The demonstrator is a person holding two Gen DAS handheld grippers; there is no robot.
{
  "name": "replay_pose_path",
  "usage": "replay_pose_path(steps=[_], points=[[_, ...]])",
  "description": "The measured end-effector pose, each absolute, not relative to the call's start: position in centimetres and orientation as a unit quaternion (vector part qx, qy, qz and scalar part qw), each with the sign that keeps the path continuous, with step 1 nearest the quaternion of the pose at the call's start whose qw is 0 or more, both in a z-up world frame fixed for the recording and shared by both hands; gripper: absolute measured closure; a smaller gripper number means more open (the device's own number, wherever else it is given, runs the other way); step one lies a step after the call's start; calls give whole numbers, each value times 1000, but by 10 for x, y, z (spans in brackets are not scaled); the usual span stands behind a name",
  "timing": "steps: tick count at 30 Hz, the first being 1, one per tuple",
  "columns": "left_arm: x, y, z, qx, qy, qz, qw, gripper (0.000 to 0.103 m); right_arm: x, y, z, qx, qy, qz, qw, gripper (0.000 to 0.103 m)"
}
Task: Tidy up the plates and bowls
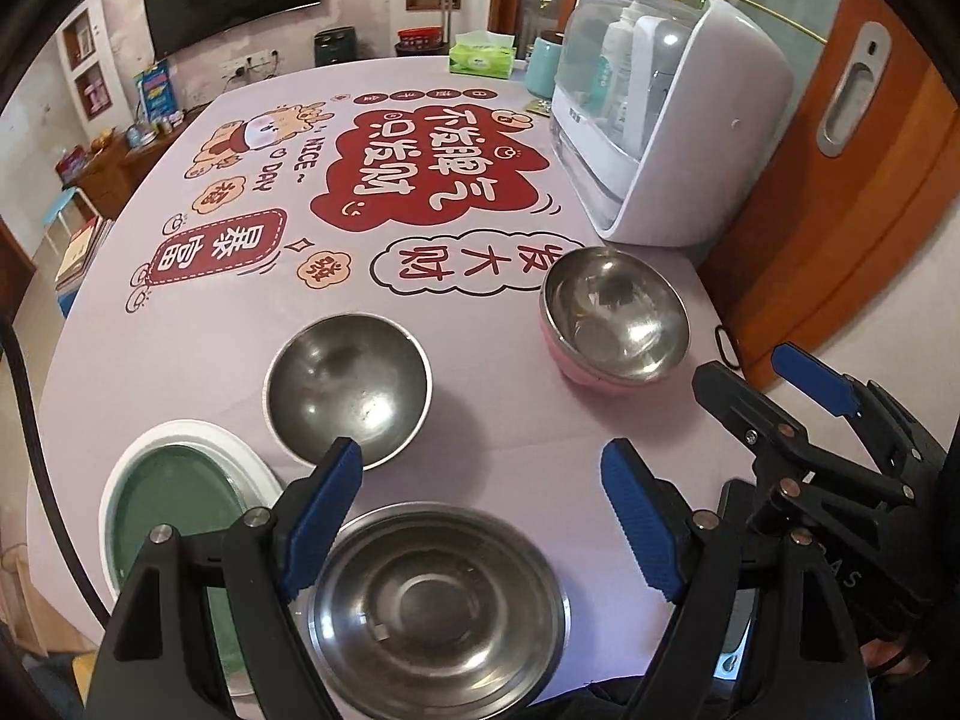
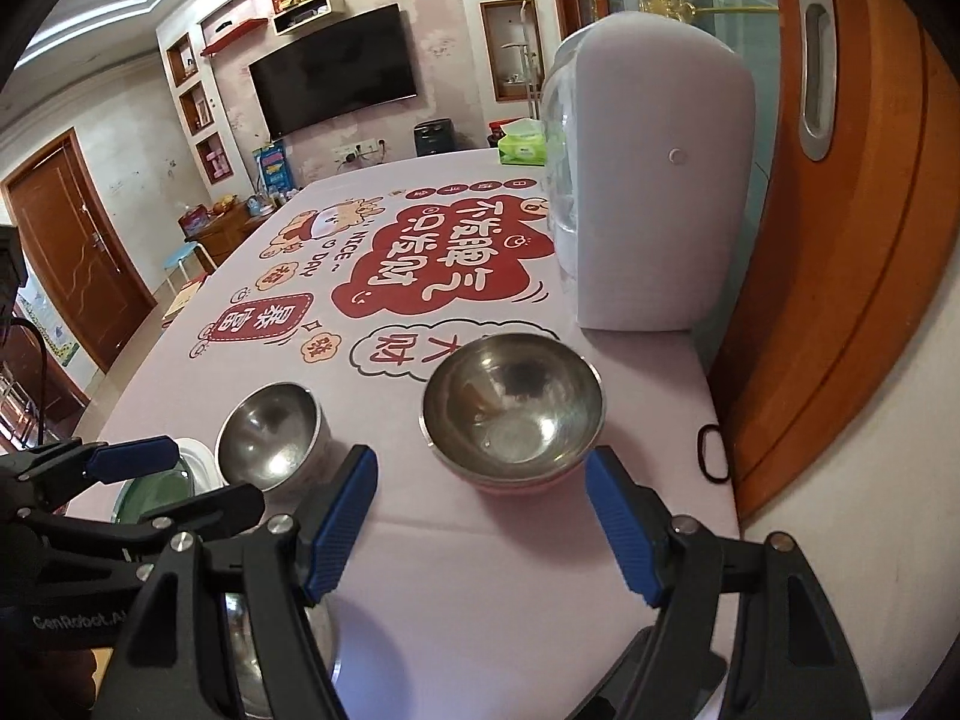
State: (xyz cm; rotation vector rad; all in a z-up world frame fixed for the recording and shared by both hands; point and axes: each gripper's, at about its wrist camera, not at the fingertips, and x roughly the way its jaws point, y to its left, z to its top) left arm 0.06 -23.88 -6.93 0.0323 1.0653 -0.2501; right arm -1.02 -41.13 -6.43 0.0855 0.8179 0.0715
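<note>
The right hand-held gripper (image 2: pixel 480 519), fingers apart and empty, faces the pink-bottomed round steel bowl (image 2: pixel 513 414) at frame centre, just ahead of its tips on the surface (image 2: pixel 480 600). The left hand-held gripper (image 1: pixel 480 516), also apart and empty, hovers above the wide shallow steel bowl (image 1: pixel 438 606) at lower centre.

The setting is a home living and dining room. A wall-mounted television (image 2: pixel 333 70), recessed display shelves (image 2: pixel 195 108) and a wooden door (image 2: pixel 75 252) surround a dining table (image 2: pixel 480 570) covered with a printed cloth, bearing a tissue box (image 2: pixel 523 147).
</note>
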Motion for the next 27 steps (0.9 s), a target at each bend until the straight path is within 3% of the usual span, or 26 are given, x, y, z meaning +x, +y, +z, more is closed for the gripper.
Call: replay_pose_path(steps=[18, 27], points=[[57, -291, -108, -1, 543, -101, 834, 22, 38, -473, -103, 66, 432, 34, 899, 31], [82, -302, -131, -9, 563, -90, 822, 23, 60, -479, -128, 76, 467, 57, 879, 52]])
